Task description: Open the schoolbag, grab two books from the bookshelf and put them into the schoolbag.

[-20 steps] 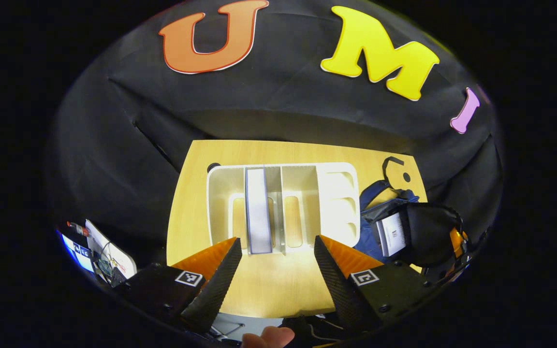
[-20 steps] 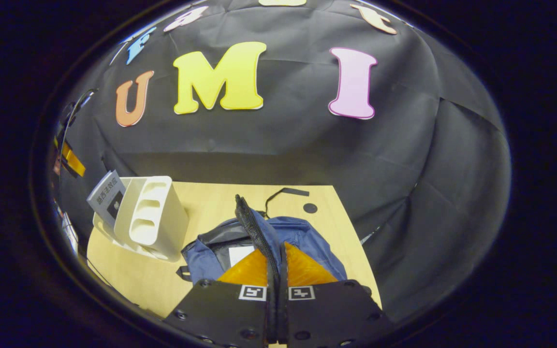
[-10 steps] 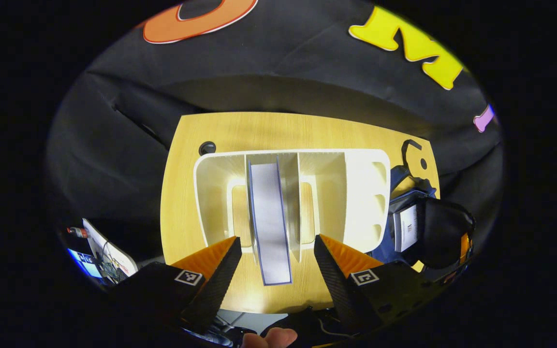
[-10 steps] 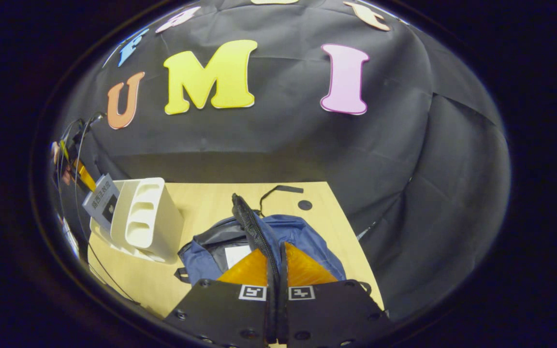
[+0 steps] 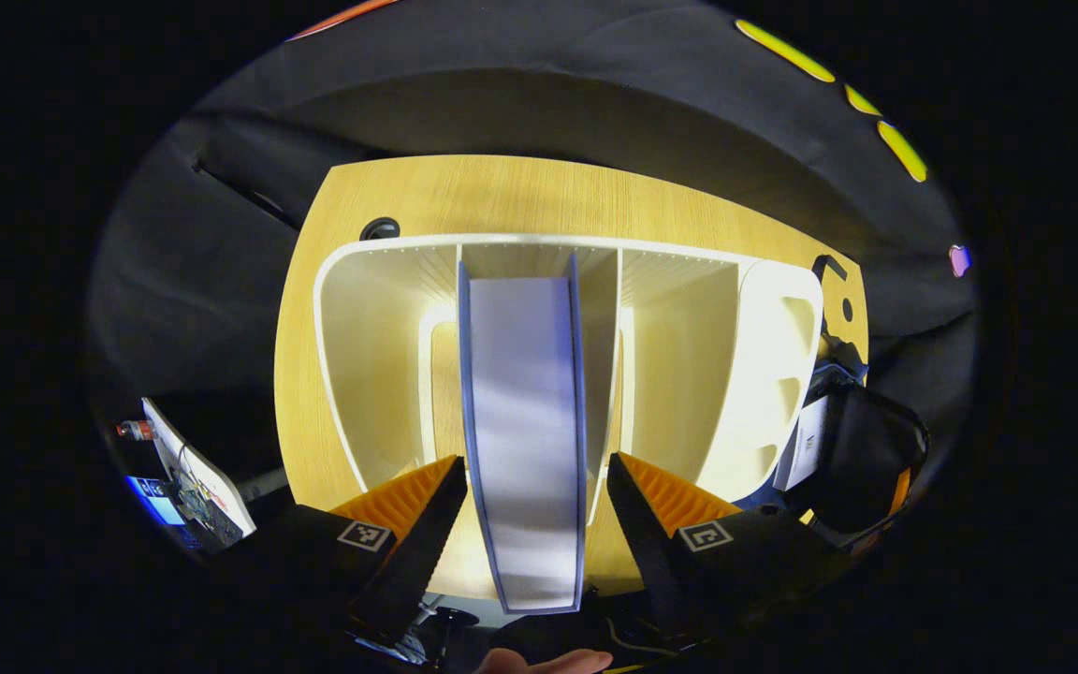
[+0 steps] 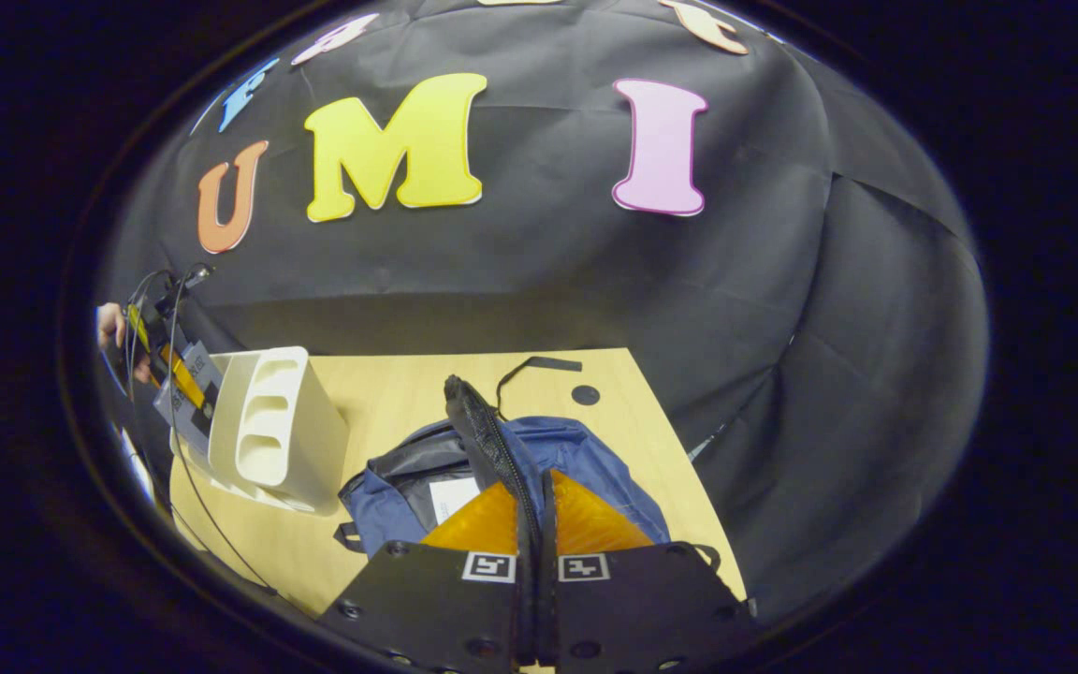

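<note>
White plastic bookshelf sits across the wooden table, toward its left edge, with one book standing upright in a middle slot. Left gripper is spread wide, a finger on each side of the book, not touching it. Right gripper is clamped on the zipper flap of the blue schoolbag, near the table's right edge.

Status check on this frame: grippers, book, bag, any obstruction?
Left gripper open, straddling the upright book in the bookshelf. Right gripper shut on the schoolbag flap, bag open. Nothing in the way.
</note>
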Demonstrator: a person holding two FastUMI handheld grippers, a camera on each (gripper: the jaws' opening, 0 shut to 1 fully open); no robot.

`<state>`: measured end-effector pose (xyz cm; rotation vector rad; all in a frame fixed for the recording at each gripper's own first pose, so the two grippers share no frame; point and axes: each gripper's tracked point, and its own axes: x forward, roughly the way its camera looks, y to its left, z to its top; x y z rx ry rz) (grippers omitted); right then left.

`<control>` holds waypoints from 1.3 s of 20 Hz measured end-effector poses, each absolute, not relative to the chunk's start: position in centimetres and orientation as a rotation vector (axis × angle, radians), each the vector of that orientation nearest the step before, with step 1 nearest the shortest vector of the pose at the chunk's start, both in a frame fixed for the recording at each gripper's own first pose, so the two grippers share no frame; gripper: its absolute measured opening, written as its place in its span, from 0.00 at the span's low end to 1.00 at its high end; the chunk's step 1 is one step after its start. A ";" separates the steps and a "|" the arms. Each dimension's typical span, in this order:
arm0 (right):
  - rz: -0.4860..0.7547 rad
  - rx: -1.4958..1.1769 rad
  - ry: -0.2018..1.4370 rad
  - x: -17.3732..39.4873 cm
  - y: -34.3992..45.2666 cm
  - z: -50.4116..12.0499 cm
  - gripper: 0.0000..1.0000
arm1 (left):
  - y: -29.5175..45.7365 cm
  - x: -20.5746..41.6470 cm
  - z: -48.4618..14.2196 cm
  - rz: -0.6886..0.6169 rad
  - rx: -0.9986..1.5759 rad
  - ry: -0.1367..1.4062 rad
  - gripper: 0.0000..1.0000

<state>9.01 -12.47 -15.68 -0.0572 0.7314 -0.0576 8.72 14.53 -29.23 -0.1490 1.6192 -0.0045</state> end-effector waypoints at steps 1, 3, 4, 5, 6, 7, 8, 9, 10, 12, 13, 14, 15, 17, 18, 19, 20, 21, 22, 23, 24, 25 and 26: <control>-0.056 -0.056 0.733 9.1 -12.4 -15.7 0.02 | 14.6 8.6 -29.5 -0.006 -0.145 1.626 0.95; -0.055 -0.052 0.732 9.0 -12.5 -15.8 0.02 | 15.0 8.5 -30.0 0.009 -0.138 1.632 0.90; -0.054 -0.051 0.733 9.0 -12.6 -15.9 0.02 | 15.1 8.4 -30.1 0.021 -0.136 1.639 0.87; -0.052 -0.054 0.734 9.0 -12.7 -16.0 0.02 | 15.4 8.4 -30.3 0.029 -0.133 1.642 0.85; -0.049 -0.058 0.732 9.1 -12.8 -16.0 0.02 | 15.7 8.4 -30.6 0.043 -0.124 1.645 0.80; -0.044 -0.061 0.732 9.1 -12.8 -16.0 0.02 | 16.0 8.2 -30.6 0.057 -0.118 1.651 0.77; -0.038 -0.064 0.732 9.1 -12.7 -15.9 0.05 | 16.1 8.1 -30.6 0.069 -0.108 1.657 0.71; -0.033 -0.068 0.732 9.0 -12.7 -16.0 0.02 | 16.1 8.1 -30.6 0.070 -0.107 1.657 0.68; -0.028 -0.065 0.732 8.9 -12.6 -16.0 0.02 | 16.1 8.1 -30.4 0.078 -0.113 1.661 0.62; -0.022 -0.060 0.734 9.0 -12.7 -16.2 0.05 | 15.6 7.3 -30.1 0.102 -0.158 1.679 0.49; -0.019 -0.059 0.733 9.0 -12.8 -16.2 0.02 | 15.5 7.0 -29.8 0.113 -0.171 1.681 0.48; -0.016 -0.059 0.730 9.0 -12.9 -16.4 0.02 | 15.6 6.6 -29.3 0.124 -0.174 1.680 0.47; -0.011 -0.060 0.729 9.0 -13.0 -16.5 0.02 | 15.6 6.4 -28.5 0.127 -0.177 1.670 0.47; -0.003 -0.057 0.733 8.9 -13.1 -16.6 0.02 | 15.8 5.4 -26.1 0.133 -0.184 1.649 0.47; 0.002 -0.053 0.734 8.8 -13.1 -16.7 0.02 | 15.9 4.6 -24.5 0.128 -0.190 1.638 0.46; 0.007 -0.053 0.733 8.8 -13.0 -16.6 0.02 | 15.8 3.6 -22.8 0.119 -0.195 1.632 0.46; 0.012 -0.056 0.730 8.7 -12.9 -16.7 0.02 | 15.8 2.5 -21.0 0.111 -0.196 1.621 0.46; 0.018 -0.054 0.728 8.7 -12.8 -16.6 0.00 | 16.0 1.6 -19.4 0.104 -0.194 1.602 0.46; 0.023 -0.050 0.727 8.6 -12.7 -16.6 0.02 | 15.9 1.0 -17.8 0.096 -0.203 1.576 0.46; 0.028 -0.047 0.725 8.5 -12.7 -16.5 0.00 | 15.8 0.2 -16.2 0.079 -0.215 1.552 0.46; 0.031 -0.046 0.723 8.4 -12.6 -16.6 0.02 | 15.8 -0.5 -14.7 0.074 -0.230 1.531 0.46; 0.034 -0.045 0.721 8.4 -12.6 -16.5 0.00 | 15.7 -1.3 -13.3 0.064 -0.241 1.507 0.44; 0.037 -0.042 0.722 8.2 -12.6 -16.6 0.02 | 15.7 -1.6 -12.2 0.056 -0.247 1.484 0.46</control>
